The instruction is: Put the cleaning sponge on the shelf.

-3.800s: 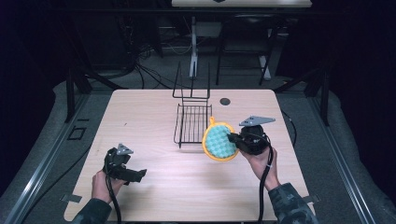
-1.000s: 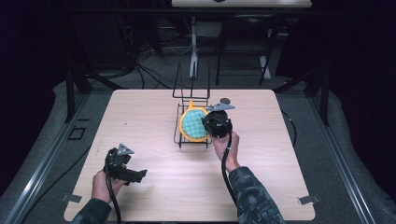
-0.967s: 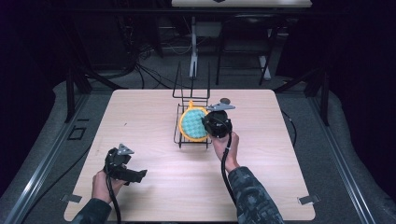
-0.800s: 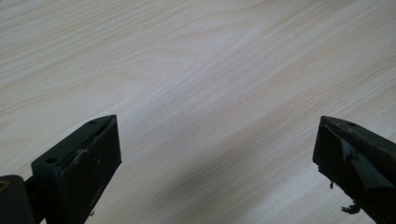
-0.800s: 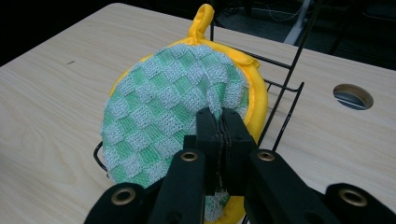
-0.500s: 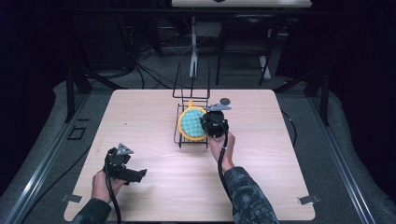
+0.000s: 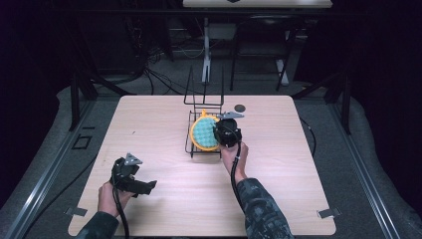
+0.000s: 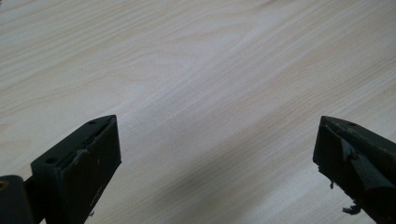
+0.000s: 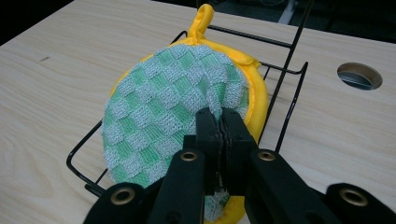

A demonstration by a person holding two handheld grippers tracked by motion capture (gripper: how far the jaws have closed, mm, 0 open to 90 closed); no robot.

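Pot holder [image 9: 177,98]: round, green check w/ yellow rim, loop at far end; tilted in wire rack [image 7: 195,147], mid-table [image 7: 149,114]. R gripper [image 9: 219,126] clamps its near edge. L gripper [image 8: 215,154] jaws wide apart, nothing between.

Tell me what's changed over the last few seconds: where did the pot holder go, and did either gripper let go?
The right gripper carried the yellow and green pot holder from the table's right side leftward and away, over the black wire rack. It stays shut on the pot holder; nothing was released. The left gripper stayed open near the table's front left, and the rack kept its place.
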